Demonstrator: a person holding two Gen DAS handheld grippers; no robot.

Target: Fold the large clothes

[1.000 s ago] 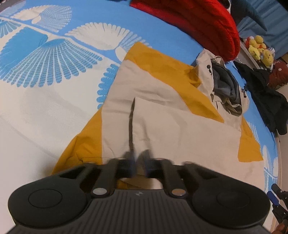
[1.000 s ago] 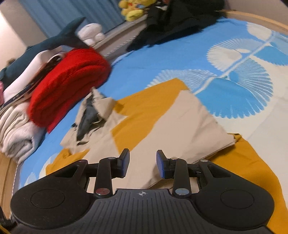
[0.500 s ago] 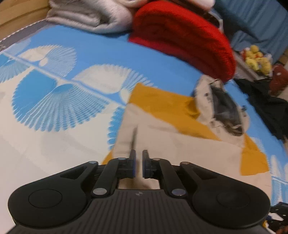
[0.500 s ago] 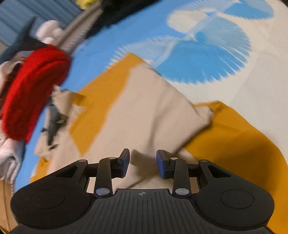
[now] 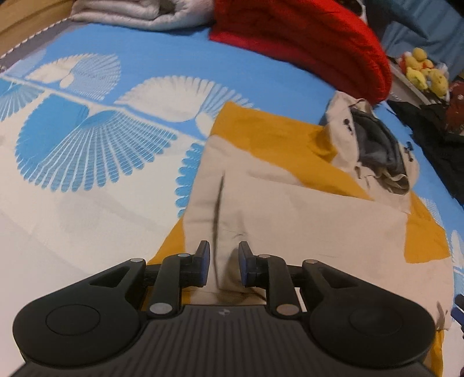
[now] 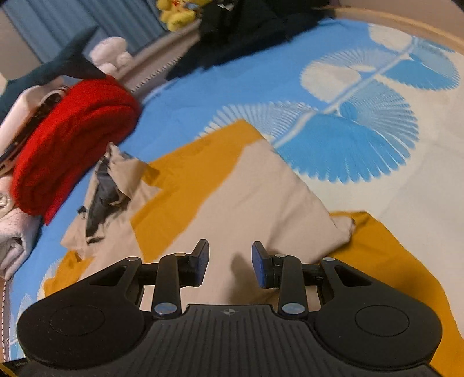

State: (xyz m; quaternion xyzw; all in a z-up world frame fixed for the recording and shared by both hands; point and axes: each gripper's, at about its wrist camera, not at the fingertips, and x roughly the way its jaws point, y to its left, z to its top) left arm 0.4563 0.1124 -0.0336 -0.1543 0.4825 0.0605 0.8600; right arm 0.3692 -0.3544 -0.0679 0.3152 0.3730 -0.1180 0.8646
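Observation:
A beige and mustard-yellow hooded jacket (image 5: 304,208) lies partly folded on the blue and white patterned bed cover (image 5: 87,139). Its hood (image 5: 374,145) with grey lining points to the far right. My left gripper (image 5: 224,265) is open just above the beige panel, astride a dark zipper line (image 5: 219,200). In the right wrist view the same jacket (image 6: 246,197) lies below my right gripper (image 6: 230,262), which is open and empty over the beige fabric near a folded sleeve corner (image 6: 345,229).
A folded red blanket (image 5: 304,40) and pale folded laundry (image 5: 139,14) sit at the bed's far side. Dark clothes (image 5: 435,139) and yellow plush toys (image 5: 423,72) lie at the right. A wooden bed edge (image 6: 406,26) shows in the right wrist view.
My left gripper was shut and has opened over the jacket's zipper line. My right gripper stayed open and shifted above the beige panel.

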